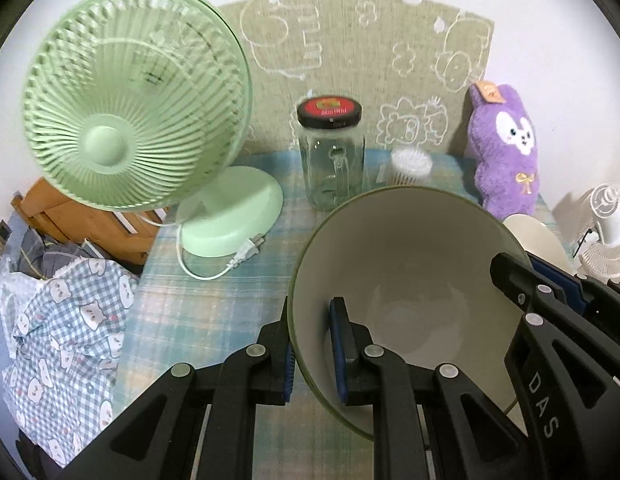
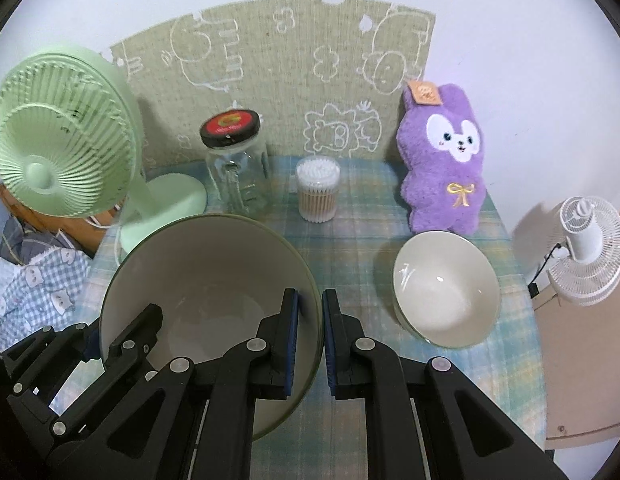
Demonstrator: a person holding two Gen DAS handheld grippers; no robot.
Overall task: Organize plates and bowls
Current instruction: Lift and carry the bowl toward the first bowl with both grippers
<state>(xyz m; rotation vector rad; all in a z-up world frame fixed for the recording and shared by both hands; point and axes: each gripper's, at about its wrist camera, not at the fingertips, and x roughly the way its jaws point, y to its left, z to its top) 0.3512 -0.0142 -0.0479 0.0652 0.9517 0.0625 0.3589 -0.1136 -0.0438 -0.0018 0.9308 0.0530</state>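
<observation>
Cream inside and green outside, the big bowl (image 2: 213, 280) hangs tilted between my two tools, above the near left part of the checked tablecloth (image 2: 350, 240). To do this step well I judge I should keep both hands level with each other, carry the big bowl right over to the small bowl (image 2: 446, 288), which sits on the cloth at the right just in front of the purple plush rabbit (image 2: 442, 160), and lower it gently so rims do not knock. Which one nests in which I would settle before letting go.

My left gripper (image 1: 310, 344) is clenched on the bowl's left rim, one pad inside, one outside. My right gripper (image 2: 310, 340) pinches the opposite rim the same way, wall between the blue pads.

Farther back stand a glass jar (image 2: 237, 176) with a red and black lid, a tub of cotton swabs (image 2: 317, 188), and a green fan (image 1: 125, 96) at far left, near enough that a wide swing could clip it.
</observation>
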